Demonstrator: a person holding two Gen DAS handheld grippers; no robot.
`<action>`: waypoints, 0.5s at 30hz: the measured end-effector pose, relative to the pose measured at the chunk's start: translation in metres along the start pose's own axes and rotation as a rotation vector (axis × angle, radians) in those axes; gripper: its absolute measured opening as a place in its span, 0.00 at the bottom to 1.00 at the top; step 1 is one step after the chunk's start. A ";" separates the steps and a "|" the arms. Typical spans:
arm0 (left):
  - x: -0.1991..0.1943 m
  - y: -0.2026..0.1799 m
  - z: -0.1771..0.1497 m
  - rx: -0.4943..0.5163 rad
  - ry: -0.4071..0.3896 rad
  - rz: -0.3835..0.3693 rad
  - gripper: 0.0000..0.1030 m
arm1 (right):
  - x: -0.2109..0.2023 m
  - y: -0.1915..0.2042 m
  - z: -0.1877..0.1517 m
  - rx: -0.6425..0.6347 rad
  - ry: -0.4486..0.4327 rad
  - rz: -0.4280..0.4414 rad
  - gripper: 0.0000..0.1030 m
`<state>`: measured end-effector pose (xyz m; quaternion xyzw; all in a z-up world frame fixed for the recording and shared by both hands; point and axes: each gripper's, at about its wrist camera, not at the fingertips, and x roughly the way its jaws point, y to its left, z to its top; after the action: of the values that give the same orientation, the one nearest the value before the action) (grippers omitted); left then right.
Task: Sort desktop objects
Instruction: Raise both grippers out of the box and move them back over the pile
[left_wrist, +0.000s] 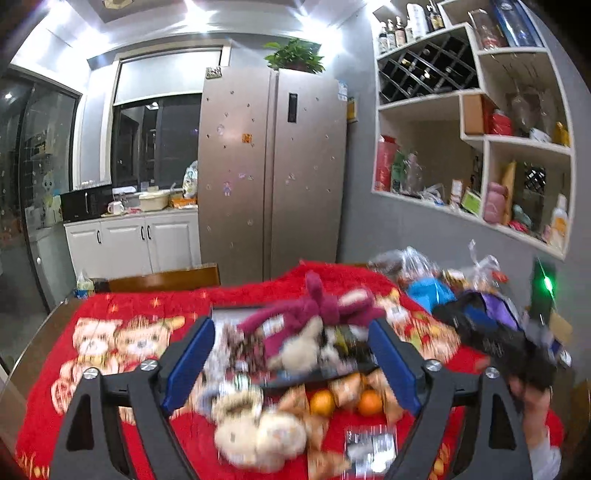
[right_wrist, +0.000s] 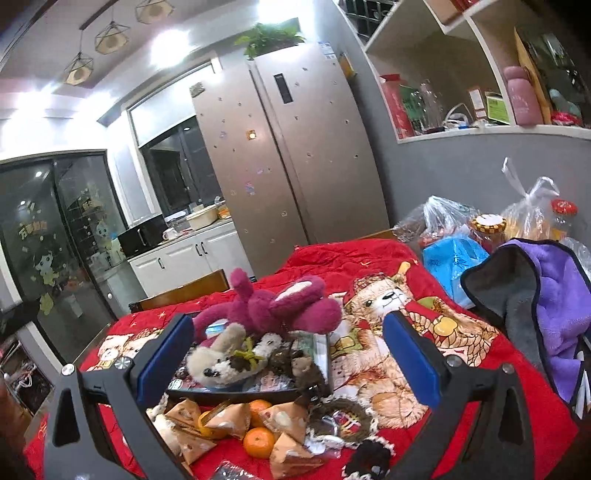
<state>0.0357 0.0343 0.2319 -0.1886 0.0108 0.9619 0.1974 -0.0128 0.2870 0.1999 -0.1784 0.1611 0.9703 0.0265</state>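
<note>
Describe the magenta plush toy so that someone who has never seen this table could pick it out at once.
Start at the red bear-print cloth covering the table, then find the dark tray near its middle. The magenta plush toy sprawls across the tray's far side, limbs splayed. It is the only deep pink thing there; the cream plush dog beside it is pale, and the oranges lie nearer, off the tray.

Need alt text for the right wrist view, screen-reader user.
An open right gripper with blue pads hovers over a red bear-print cloth piled with clutter: a magenta plush bear and a cream plush dog lie on a dark tray, with oranges and tan triangular packets in front. A steel fridge stands behind.
</note>
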 end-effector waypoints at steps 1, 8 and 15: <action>-0.004 -0.002 -0.012 0.011 0.008 -0.006 0.88 | -0.003 0.003 -0.005 -0.001 0.008 0.007 1.00; 0.009 -0.041 -0.090 0.092 0.067 -0.085 0.88 | 0.000 0.022 -0.056 -0.085 0.104 0.017 1.00; 0.038 -0.051 -0.118 0.085 0.186 -0.080 0.88 | 0.017 0.010 -0.081 -0.024 0.216 0.024 1.00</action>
<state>0.0656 0.0848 0.1109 -0.2688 0.0622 0.9303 0.2416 -0.0022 0.2514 0.1253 -0.2803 0.1538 0.9475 -0.0049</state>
